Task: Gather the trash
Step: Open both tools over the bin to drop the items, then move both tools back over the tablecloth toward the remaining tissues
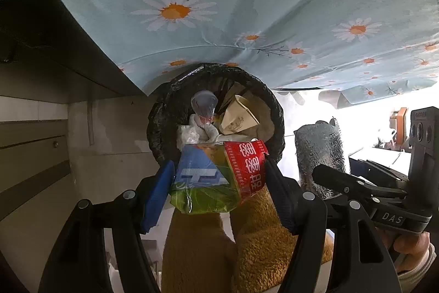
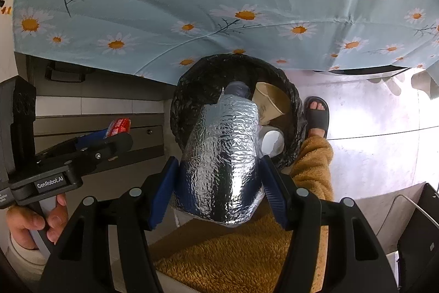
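Note:
My left gripper is shut on a crumpled snack wrapper, red, green and blue, held just above the near rim of a black-lined trash bin. The bin holds a brown paper bag, white crumpled trash and a grey plastic spoon. My right gripper is shut on a silver foil bag, held over the same bin. The right gripper with the foil bag shows at the right of the left wrist view. The left gripper shows at the left of the right wrist view.
A daisy-print blue tablecloth hangs over the table edge behind the bin. The person's brown fleece-clad legs and a slippered foot stand right beside the bin. Grey cabinet drawers are on the left. A black box stands at right.

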A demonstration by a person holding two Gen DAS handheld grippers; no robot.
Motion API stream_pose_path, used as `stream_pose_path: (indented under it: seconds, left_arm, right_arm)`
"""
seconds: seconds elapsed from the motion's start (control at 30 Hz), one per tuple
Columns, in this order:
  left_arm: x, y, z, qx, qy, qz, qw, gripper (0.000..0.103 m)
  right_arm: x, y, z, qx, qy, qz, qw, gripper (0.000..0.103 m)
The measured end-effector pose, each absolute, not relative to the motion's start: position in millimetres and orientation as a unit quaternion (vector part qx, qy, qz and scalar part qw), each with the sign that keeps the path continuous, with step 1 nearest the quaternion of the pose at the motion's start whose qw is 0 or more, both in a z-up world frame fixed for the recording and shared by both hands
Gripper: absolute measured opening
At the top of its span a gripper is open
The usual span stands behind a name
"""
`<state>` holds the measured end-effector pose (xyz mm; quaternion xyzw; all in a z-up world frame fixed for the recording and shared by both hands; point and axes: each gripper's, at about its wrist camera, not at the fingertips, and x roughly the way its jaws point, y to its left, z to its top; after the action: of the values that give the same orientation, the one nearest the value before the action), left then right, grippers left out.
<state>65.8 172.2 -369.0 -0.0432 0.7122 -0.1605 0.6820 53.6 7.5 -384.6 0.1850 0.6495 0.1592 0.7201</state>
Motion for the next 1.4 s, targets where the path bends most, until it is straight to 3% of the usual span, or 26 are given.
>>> stream_pose_path:
  seconds: [0.17, 0.2, 0.3, 0.73, 1.4]
  left_arm:
    - [69, 171, -366, -0.053, 0.709, -0.159, 0.685, 0.069]
    - [69, 170, -366, -0.053, 0.709, -0.157, 0.685, 0.075]
    - [72, 171, -365, -0.058, 0.708, -0.151, 0.687, 0.078]
    - [74, 173, -349, -0.054, 0.701, -0.152, 0.694, 0.078]
    - [70, 193, -254, -0.045, 0.623, -0.173, 0.761, 0.078]
  right_arm:
    - [54, 2, -386, 0.199, 0.646, 0.162, 0.719, 0.065]
    - [55, 1, -385, 0.203, 0.645, 0.164, 0.719, 0.068]
    - [55, -3, -383, 0.208, 0.641, 0.161, 0.721, 0.076]
    - [54, -5, -367, 0.205, 0.626, 0.159, 0.735, 0.076]
    - [43, 0, -284, 0.17, 0.559, 0.179, 0.792, 0.076]
